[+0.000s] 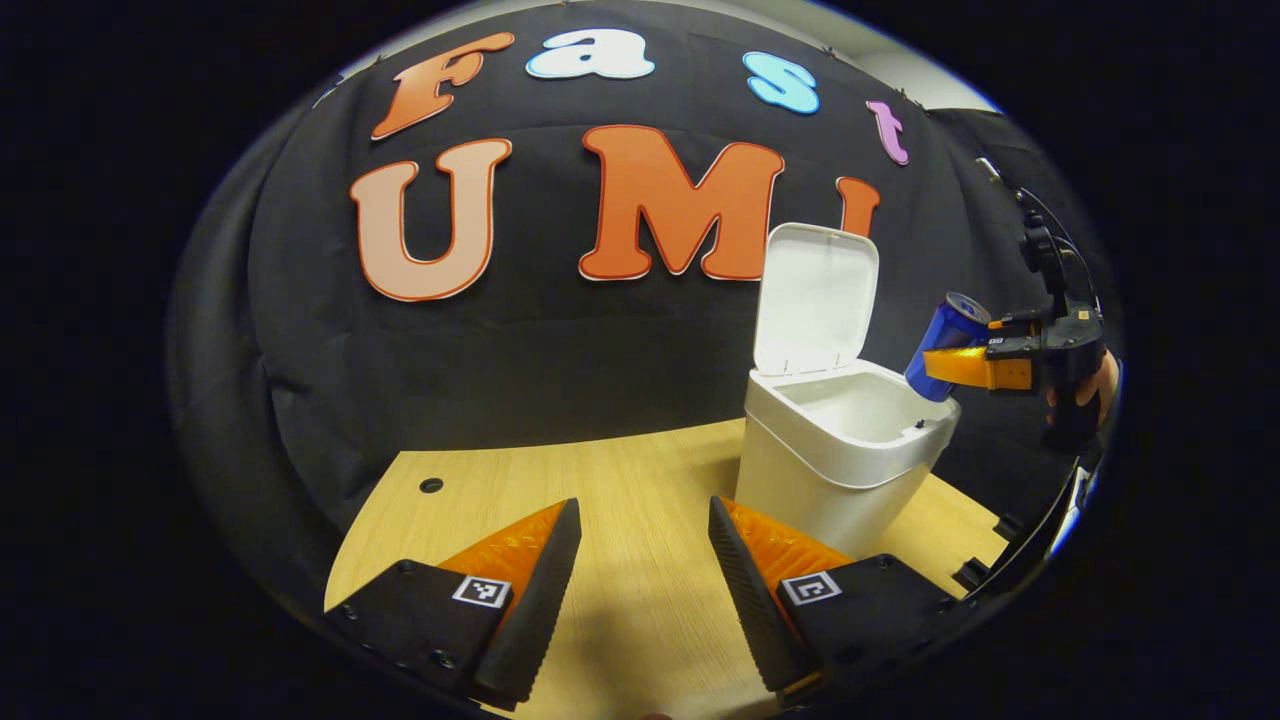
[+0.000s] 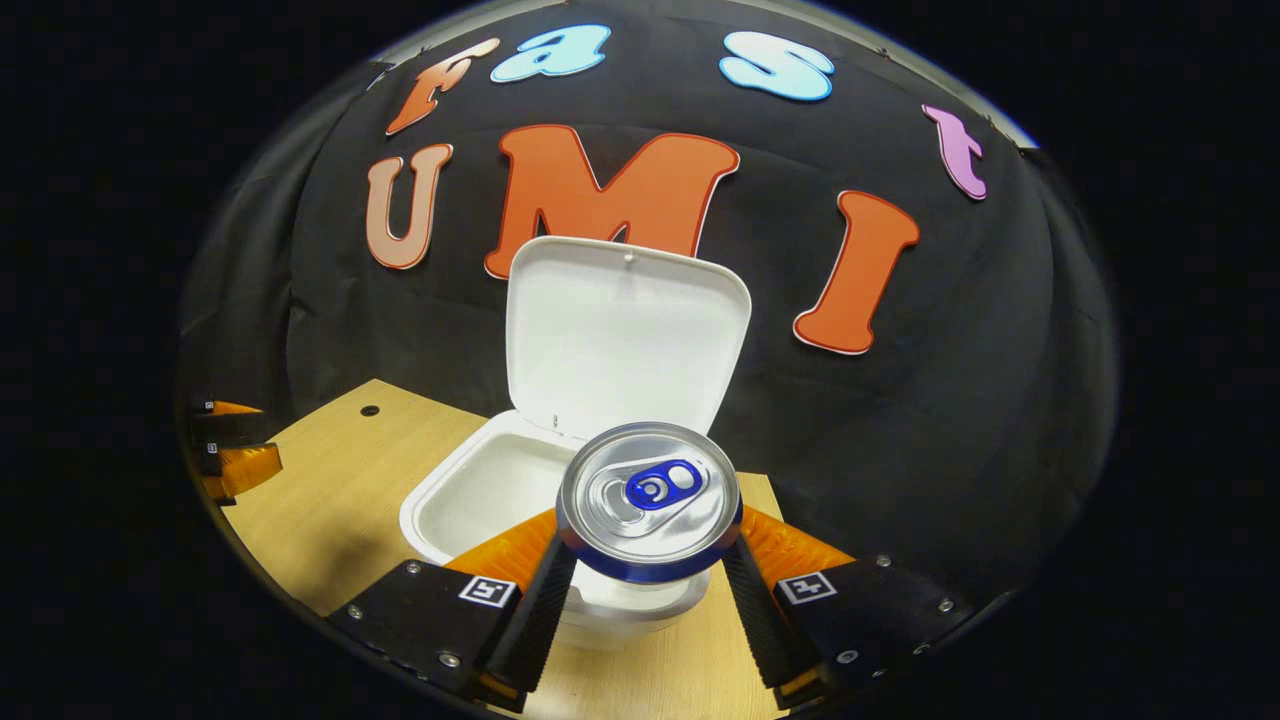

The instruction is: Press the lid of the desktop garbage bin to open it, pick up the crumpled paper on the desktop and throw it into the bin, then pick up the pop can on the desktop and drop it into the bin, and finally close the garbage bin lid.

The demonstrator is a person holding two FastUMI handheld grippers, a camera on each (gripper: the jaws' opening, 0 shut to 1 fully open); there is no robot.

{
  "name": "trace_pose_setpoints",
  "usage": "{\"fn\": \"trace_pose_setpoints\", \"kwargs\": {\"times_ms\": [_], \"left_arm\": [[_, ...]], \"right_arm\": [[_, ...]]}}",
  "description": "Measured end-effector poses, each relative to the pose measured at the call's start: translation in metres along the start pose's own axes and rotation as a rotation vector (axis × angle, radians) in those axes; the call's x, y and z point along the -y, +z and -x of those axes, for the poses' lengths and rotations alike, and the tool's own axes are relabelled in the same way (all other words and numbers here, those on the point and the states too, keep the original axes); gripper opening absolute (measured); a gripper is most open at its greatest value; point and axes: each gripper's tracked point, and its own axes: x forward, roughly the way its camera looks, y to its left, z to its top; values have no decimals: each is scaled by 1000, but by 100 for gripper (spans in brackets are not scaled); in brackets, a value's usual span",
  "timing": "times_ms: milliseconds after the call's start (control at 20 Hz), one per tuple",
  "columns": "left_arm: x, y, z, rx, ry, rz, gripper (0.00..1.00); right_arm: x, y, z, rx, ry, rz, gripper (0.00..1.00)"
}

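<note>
The white desktop bin (image 1: 835, 460) stands on the wooden table with its lid (image 1: 815, 298) raised upright. In the right gripper view the bin's open mouth (image 2: 490, 490) lies just beyond and below the pop can (image 2: 650, 500), whose silver top with a blue tab faces the camera. My right gripper (image 2: 648, 570) is shut on the can, one finger on each side. From the left gripper view, that gripper (image 1: 965, 365) holds the blue can (image 1: 945, 345) tilted above the bin's right rim. My left gripper (image 1: 645, 530) stands open over bare table, left of the bin.
The wooden table (image 1: 560, 480) has a small round hole (image 1: 431, 485) near its back left. A hand (image 1: 1100, 385) holds the right gripper at the far right. The black cloth wall rises close behind the bin.
</note>
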Motion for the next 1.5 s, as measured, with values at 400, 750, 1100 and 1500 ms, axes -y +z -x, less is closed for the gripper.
{"fn": "trace_pose_setpoints", "kwargs": {"times_ms": [400,750,1100,1500], "left_arm": [[1,-4,3,-9,35,3,83],[8,-12,3,-25,41,-20,83],[6,-9,6,-20,45,-32,83],[-18,-13,17,-18,108,-6,83]], "right_arm": [[-4,-20,-9,-44,41,-7,81],[-4,-29,-10,-61,48,-24,83],[1,14,-10,21,57,3,83],[2,103,-23,161,84,68,83]]}}
